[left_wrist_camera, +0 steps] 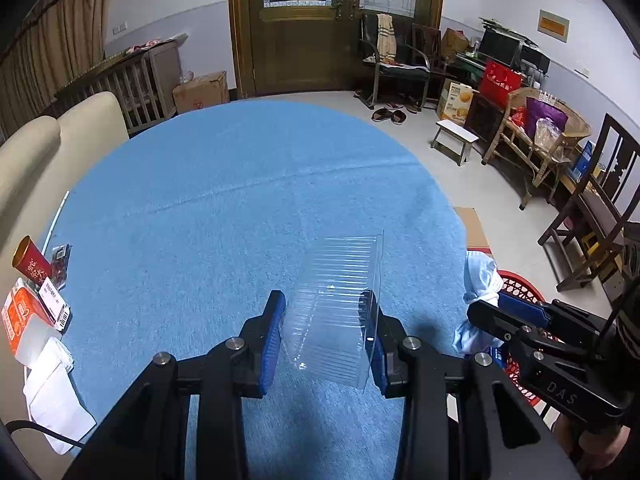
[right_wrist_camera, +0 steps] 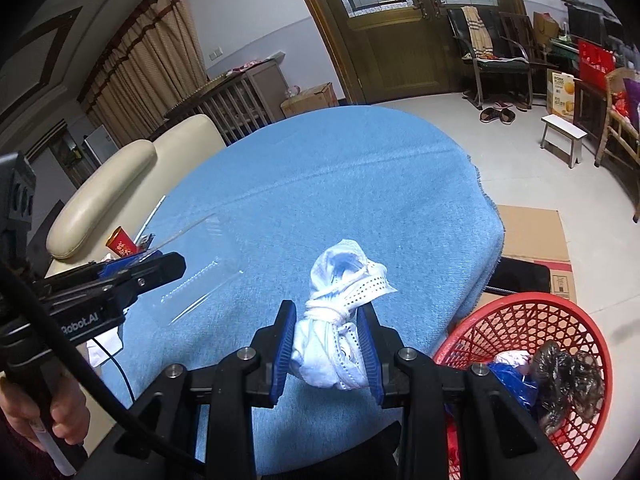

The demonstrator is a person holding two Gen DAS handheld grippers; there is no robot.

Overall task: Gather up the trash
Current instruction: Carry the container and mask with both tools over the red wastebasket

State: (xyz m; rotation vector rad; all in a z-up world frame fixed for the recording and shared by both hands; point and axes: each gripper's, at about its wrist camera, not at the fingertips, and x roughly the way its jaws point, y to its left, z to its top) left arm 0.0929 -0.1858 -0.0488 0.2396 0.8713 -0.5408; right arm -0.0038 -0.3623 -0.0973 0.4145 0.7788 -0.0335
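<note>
Legible markings: "DAS" in pale letters on the black body of the right gripper (left_wrist_camera: 486,312), seen from the left wrist view; "Robot.AI" in white on the black body of the left gripper (right_wrist_camera: 176,264), seen from the right wrist view. The print on the red cup (left_wrist_camera: 30,262), the orange box (left_wrist_camera: 18,316) and its barcode label (left_wrist_camera: 56,306) is too small to read.

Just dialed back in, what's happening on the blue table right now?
A person is collecting trash with two handheld grippers. The left gripper clamps a clear ridged plastic tray above the blue tablecloth. The right gripper is shut on a knotted bundle of white face masks, beside the red mesh basket already holding scraps.
</note>
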